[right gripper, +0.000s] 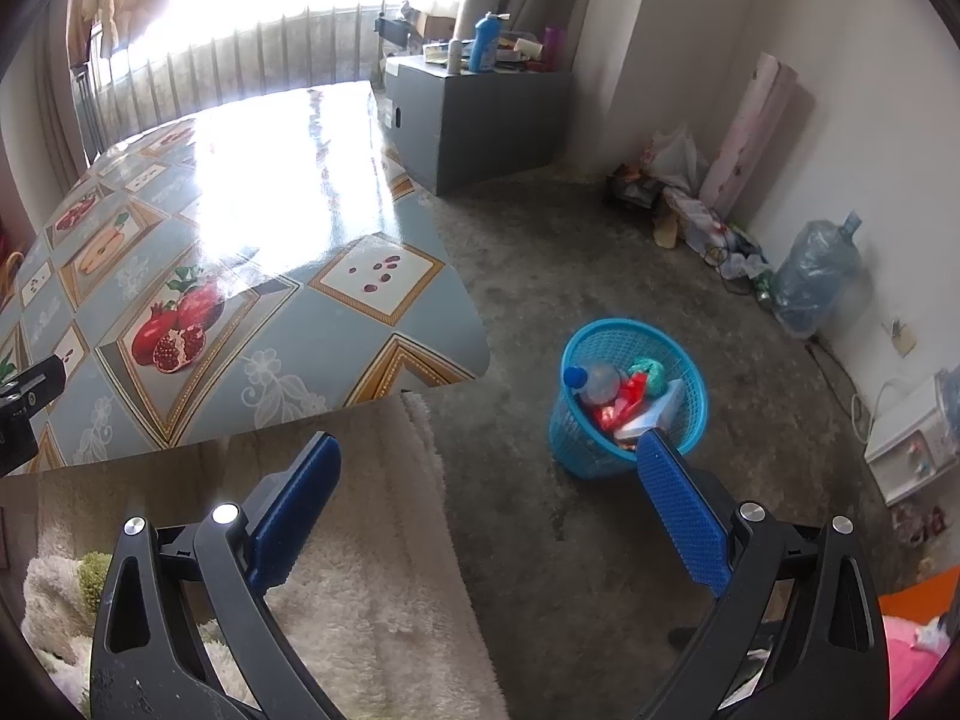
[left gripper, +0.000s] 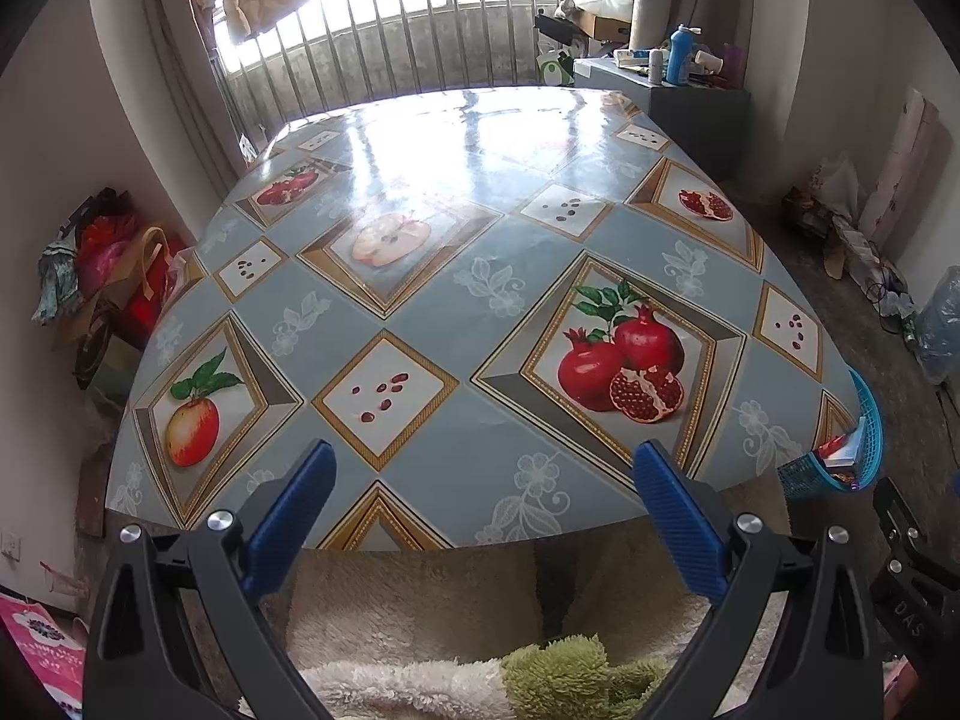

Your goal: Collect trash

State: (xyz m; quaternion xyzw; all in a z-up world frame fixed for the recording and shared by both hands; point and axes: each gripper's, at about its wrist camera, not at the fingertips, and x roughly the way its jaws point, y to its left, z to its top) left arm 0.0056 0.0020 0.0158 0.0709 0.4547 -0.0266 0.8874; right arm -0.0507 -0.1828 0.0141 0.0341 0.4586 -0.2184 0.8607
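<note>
Trash basket (right gripper: 630,402) past right fingers (right gripper: 678,510), untouched

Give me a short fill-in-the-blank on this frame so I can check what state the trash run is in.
1. The blue basket stands on the ____, beside the table.
2. The left gripper and right gripper are both ____.
3. The clear bottle in the basket has a ____ cap.

Missing words: floor; open; blue
</note>
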